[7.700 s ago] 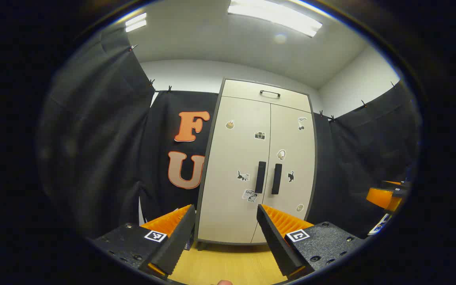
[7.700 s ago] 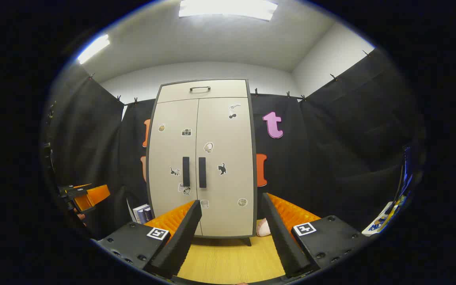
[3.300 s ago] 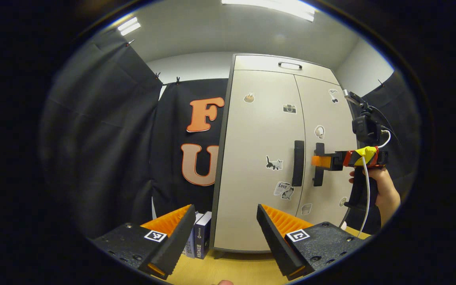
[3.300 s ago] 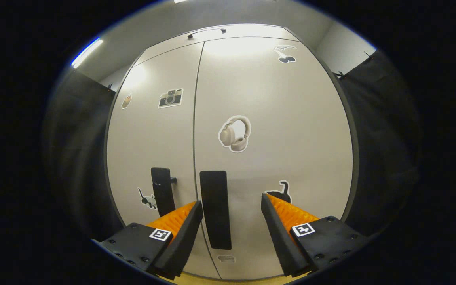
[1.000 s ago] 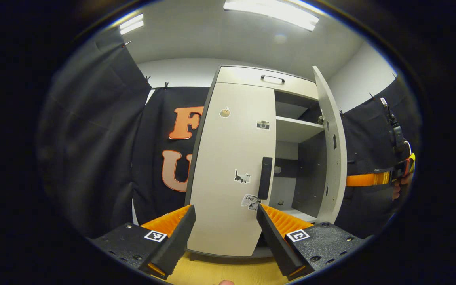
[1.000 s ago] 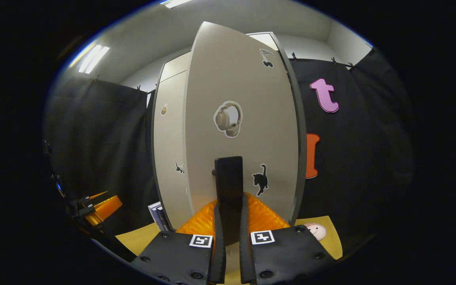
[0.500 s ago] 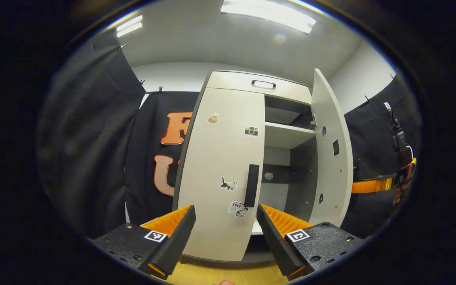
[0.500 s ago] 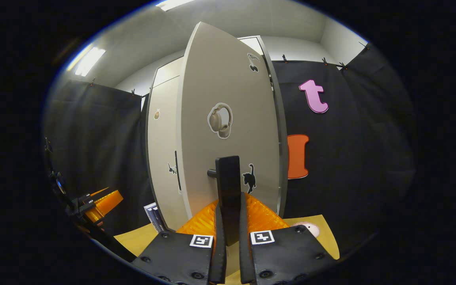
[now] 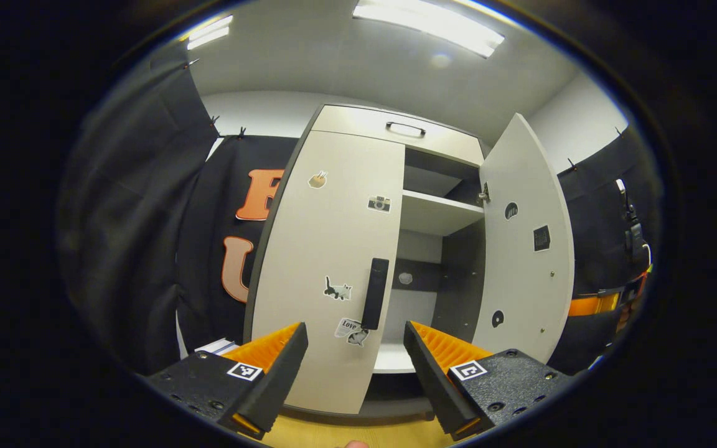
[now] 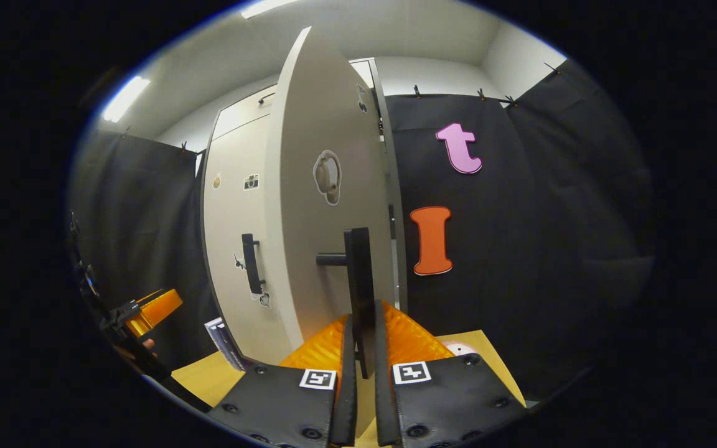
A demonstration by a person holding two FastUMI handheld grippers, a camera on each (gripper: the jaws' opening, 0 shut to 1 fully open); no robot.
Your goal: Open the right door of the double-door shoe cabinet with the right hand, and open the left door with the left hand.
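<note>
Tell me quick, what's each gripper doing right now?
Left gripper: open, holding nothing, pointed at the left door's handle.
Right gripper: closed on the right door's handle; that door is swung open.

sticker point(image 9: 350, 328) on left door point(image 9: 327, 249), reads "love"; no other legible txt

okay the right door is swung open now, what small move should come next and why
Probably bring the left gripper forward so its open fingers go either side of the left door handle. The left door is still closed, while the right door stands wide open with the right gripper clamped on the right door handle, so only the left side remains.
</note>
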